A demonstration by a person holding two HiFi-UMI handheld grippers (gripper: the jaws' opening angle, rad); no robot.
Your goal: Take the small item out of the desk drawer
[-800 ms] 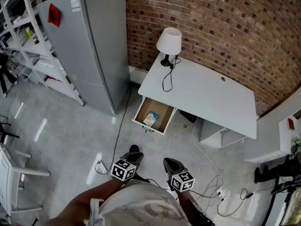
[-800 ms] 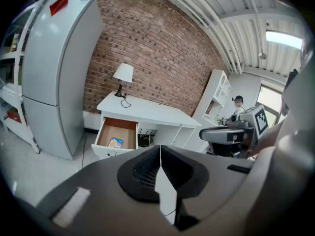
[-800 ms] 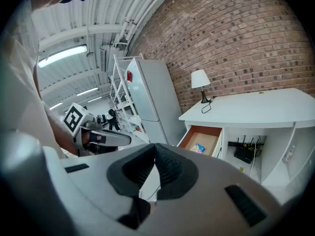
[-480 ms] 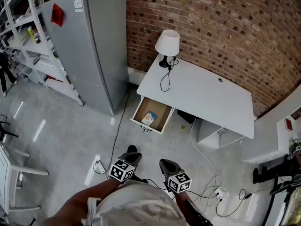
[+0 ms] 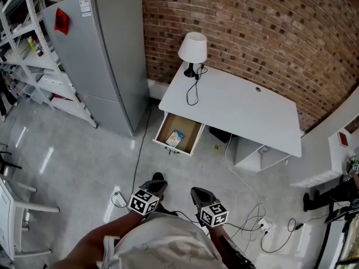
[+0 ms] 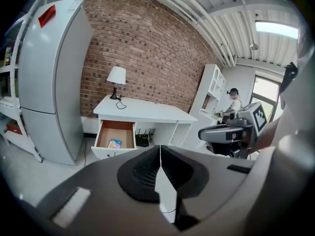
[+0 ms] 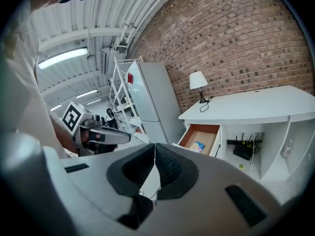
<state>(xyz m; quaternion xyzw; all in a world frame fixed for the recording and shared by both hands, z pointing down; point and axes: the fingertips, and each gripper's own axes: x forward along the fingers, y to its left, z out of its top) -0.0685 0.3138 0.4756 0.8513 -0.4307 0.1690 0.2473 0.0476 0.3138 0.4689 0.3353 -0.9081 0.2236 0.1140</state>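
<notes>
A white desk (image 5: 241,108) stands against the brick wall with its wooden drawer (image 5: 166,144) pulled open at the left end. Inside lies a small blue and yellow packet (image 5: 175,138), also seen in the left gripper view as the packet (image 6: 114,143) and in the right gripper view as the packet (image 7: 198,145). My left gripper (image 5: 159,179) and right gripper (image 5: 197,192) are held side by side close to my body, far short of the drawer. Both are shut with nothing between the jaws.
A white lamp (image 5: 192,49) with a black cord sits on the desk's left corner. A grey fridge (image 5: 106,55) stands left of the desk, white shelving (image 5: 33,66) further left. Cables and a power strip (image 5: 261,227) lie on the floor at right.
The desk and drawer have shifted slightly left and up in the head view. Both grippers keep their place near my body, still shut.
</notes>
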